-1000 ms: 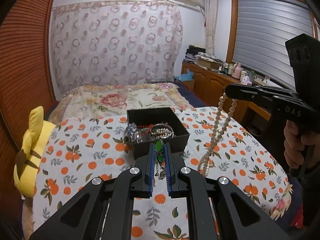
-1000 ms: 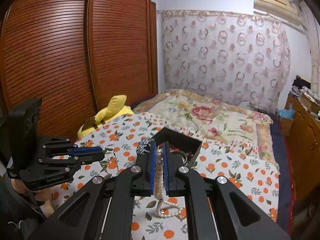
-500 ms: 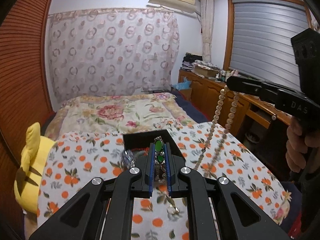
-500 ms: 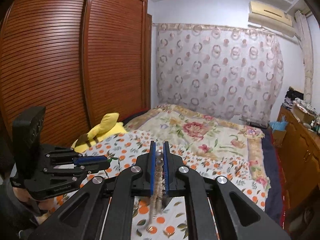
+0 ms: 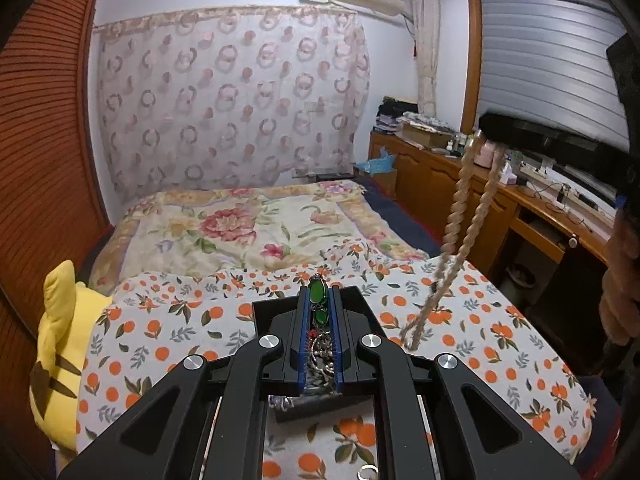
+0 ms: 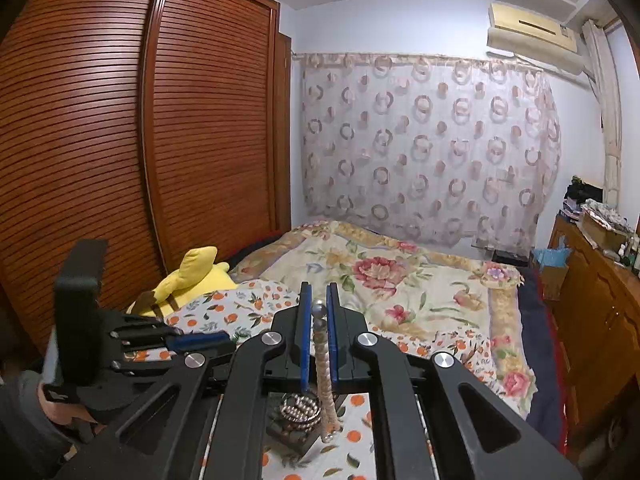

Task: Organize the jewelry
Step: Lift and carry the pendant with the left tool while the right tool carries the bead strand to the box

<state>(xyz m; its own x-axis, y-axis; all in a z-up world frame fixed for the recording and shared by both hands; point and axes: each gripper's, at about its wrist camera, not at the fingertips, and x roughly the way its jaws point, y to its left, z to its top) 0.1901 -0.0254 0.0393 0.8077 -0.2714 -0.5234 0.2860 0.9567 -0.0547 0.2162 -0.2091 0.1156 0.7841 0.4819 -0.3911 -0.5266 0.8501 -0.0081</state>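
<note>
Left wrist view: both pieces held above the black box (image 5: pixel 360 300).
Left hand-held gripper (image 5: pixel 319 300) pinches a green pendant (image 5: pixel 318 292); right hand-held gripper (image 6: pixel 319 312) clamps a pearl necklace (image 6: pixel 324 364). Neither yet stowed.

Both the left gripper (image 5: pixel 319 300) and right gripper (image 6: pixel 317 304) are raised, fingers pinched closed.

The left gripper (image 5: pixel 319 312) was clamped on a green-stone pendant (image 5: pixel 318 291), its chain dangling above an open black jewelry box (image 5: pixel 267 312). The box sat on an orange-print cloth (image 5: pixel 160 320) over a bed. To the right, the right gripper (image 5: pixel 500 128) gripped a blurred pearl necklace (image 5: pixel 460 216) that hung down toward the cloth. A yellow plush toy (image 5: pixel 60 340) lay at the left edge.
</note>
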